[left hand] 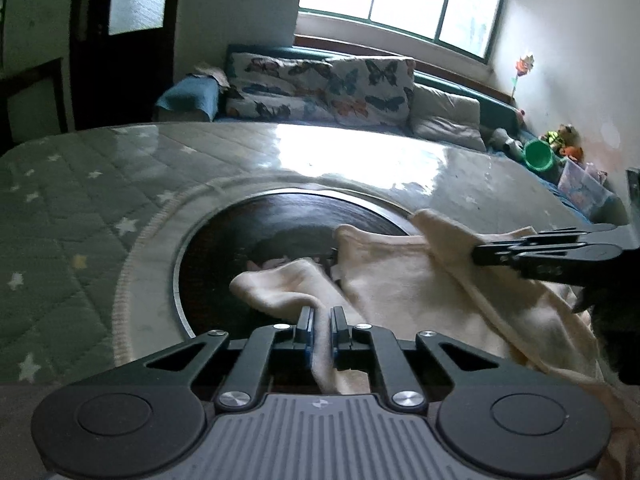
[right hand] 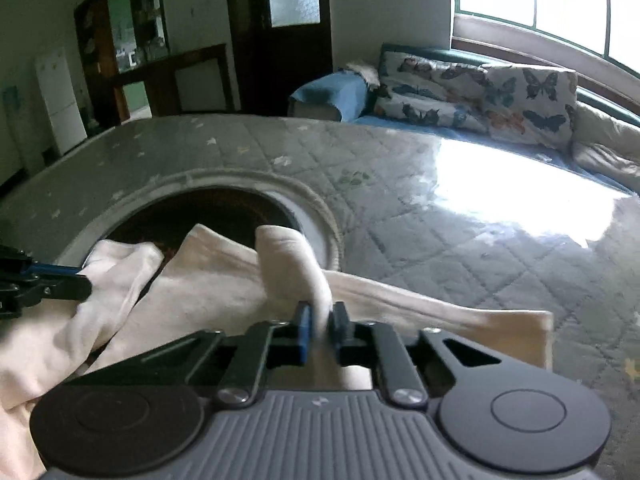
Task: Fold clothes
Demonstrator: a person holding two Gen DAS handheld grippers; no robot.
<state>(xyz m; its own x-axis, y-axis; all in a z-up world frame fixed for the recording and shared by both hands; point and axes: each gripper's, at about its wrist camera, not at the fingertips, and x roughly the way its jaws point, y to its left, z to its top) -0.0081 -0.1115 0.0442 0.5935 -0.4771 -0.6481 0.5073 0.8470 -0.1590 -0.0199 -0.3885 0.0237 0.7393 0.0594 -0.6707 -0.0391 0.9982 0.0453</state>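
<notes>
A cream garment (left hand: pixel 404 280) lies crumpled on the near side of a quilted table cover, partly over a dark round opening (left hand: pixel 280 232). My left gripper (left hand: pixel 321 316) is shut on a fold of the cream garment, the cloth pinched between its blue-edged pads. In the right wrist view my right gripper (right hand: pixel 320 316) is shut on another raised fold of the garment (right hand: pixel 224 280). The right gripper also shows at the right of the left wrist view as a dark arm (left hand: pixel 552 254) clamped on the cloth's upper edge. The left gripper's tip (right hand: pixel 60 280) shows at the left edge of the right wrist view.
The grey star-patterned quilted cover (left hand: pixel 72 216) spreads wide around the dark round opening (right hand: pixel 208 212). Behind stands a sofa with butterfly cushions (left hand: pixel 320 84), a window above it. A green bucket (left hand: pixel 538 154) and toys sit far right. A dark door (right hand: pixel 280 32) stands behind.
</notes>
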